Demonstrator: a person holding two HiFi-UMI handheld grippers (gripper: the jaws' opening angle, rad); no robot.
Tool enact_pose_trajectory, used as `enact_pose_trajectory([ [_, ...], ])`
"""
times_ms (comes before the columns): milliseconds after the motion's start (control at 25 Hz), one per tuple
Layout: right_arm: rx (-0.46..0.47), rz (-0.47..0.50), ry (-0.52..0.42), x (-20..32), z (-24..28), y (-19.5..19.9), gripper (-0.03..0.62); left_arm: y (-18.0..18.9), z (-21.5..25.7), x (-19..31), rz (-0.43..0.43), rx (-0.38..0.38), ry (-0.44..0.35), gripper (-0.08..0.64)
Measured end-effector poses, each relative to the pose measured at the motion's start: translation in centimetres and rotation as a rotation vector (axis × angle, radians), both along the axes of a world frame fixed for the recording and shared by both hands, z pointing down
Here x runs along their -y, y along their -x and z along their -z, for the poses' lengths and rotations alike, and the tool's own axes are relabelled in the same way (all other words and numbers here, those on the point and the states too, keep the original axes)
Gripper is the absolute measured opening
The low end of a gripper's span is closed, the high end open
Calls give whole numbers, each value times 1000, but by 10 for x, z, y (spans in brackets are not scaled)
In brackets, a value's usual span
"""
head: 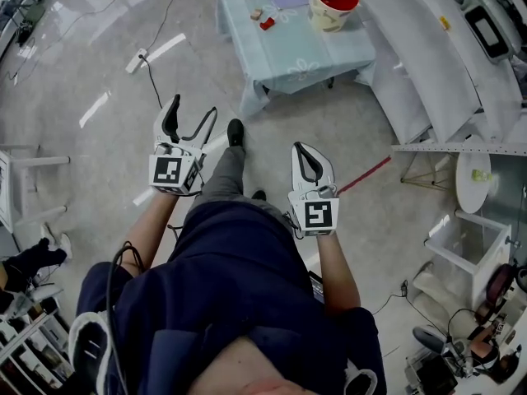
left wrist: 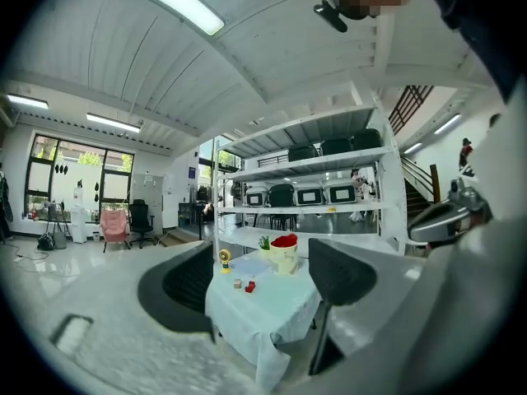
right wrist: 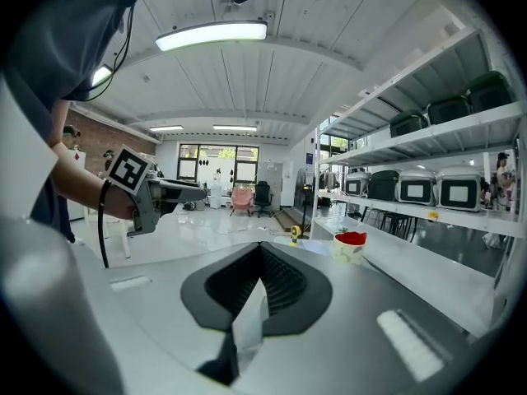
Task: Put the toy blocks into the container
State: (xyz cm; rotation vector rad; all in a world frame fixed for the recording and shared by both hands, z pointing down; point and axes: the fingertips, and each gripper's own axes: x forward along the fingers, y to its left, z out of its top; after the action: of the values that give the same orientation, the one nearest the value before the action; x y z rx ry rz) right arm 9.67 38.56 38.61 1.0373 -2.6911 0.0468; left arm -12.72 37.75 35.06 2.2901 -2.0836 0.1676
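So, head view first: the left claw [head: 194,109] is held out with its jaws spread and nothing in them, and the right claw [head: 303,151] is pressed closed. Both are well short of the table [head: 288,56]. A red toy block [head: 267,24] and a tan toy block [head: 256,13] sit on that table near the container [head: 333,6], not in it. Left gripper view — jaws apart, table framed between them, far off. Right gripper view — jaws together, empty.

Pale blue with a faint flower print on the tablecloth [head: 313,52]; cream outside, red within on the container [head: 333,8]. Nearby, a red block [head: 268,24] and a tan block [head: 256,13]. White bodies, black pads and black-and-white square markers on left gripper [head: 194,105] and right gripper [head: 303,148].
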Motion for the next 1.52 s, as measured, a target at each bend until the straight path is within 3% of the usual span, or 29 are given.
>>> enact_pose_trajectory([
  [240, 18, -21, -55, 84, 11, 41, -2, 37, -6, 101, -57, -4, -10, 370],
  [480, -11, -97, 52, 187, -5, 91, -2, 82, -4, 212, -122, -9, -55, 370],
  [720, -44, -174, 66, 256, -12, 117, -2, 96, -32, 293, -221, 32, 18, 370],
  [1080, -89, -183, 79, 309, -29, 112, -2, 75, -84, 365, -286, 46, 118, 370],
  [1360, -112, -94, 85, 327, -42, 102, -2, 55, -138, 399, -268, 63, 227, 385],
  [1520, -108, -92, 110, 337, -50, 95, -2, 41, -176, 417, -281, 56, 292, 387],
])
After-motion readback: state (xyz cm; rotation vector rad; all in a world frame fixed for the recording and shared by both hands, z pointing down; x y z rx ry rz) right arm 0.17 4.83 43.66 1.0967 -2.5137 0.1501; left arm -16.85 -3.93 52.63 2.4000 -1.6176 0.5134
